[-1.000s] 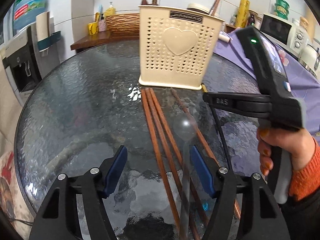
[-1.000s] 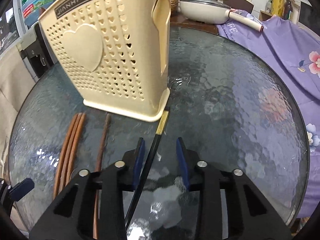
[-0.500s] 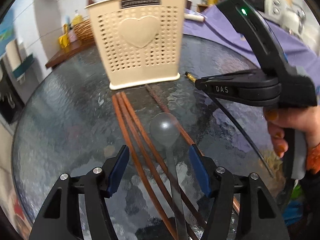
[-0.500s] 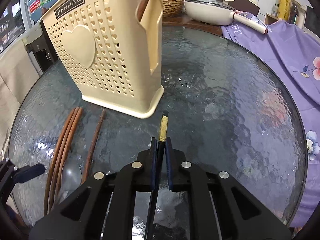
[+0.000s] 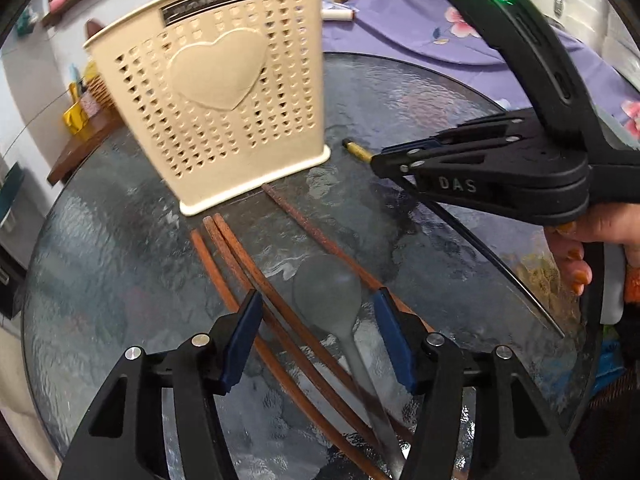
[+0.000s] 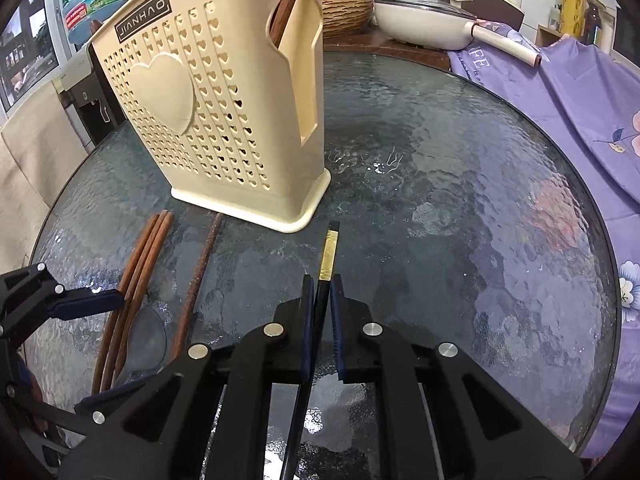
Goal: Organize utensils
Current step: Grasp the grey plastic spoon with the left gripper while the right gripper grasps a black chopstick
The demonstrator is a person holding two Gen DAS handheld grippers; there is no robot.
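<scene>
A black chopstick (image 6: pixel 325 276) with a gold band near its end is pinched between the blue pads of the right gripper (image 6: pixel 321 292), whose jaws are clamped tight on it; the gold end pokes out ahead of the pads, and the shaft slants back under the tool above the glass. Just beyond its tip stands the cream utensil holder (image 6: pixel 224 128), upright on the table, perforated with small heart-shaped holes, with one large raised heart on its face and a dark label near the top rim. Through the side cut-out, a brown piece shows inside the holder; what else is in it cannot be seen. In front of the holder, three brown chopsticks (image 5: pixel 240 264) lie close together on the glass, a fourth brown chopstick (image 5: pixel 304 224) lies apart to their right, and a translucent grey spoon (image 5: pixel 326 288) rests with its bowl toward the holder. The left gripper (image 5: pixel 318 338) hangs over these with its jaws part-way apart, having just been narrowing; the spoon and two of the brown sticks lie between the pads, untouched by them. Everything sits on a round textured glass table (image 6: pixel 460 184). Past its far edge are a purple flowered cloth (image 6: pixel 568 92), a white lidded pan (image 6: pixel 428 24) and a woven basket (image 6: pixel 346 10).
</scene>
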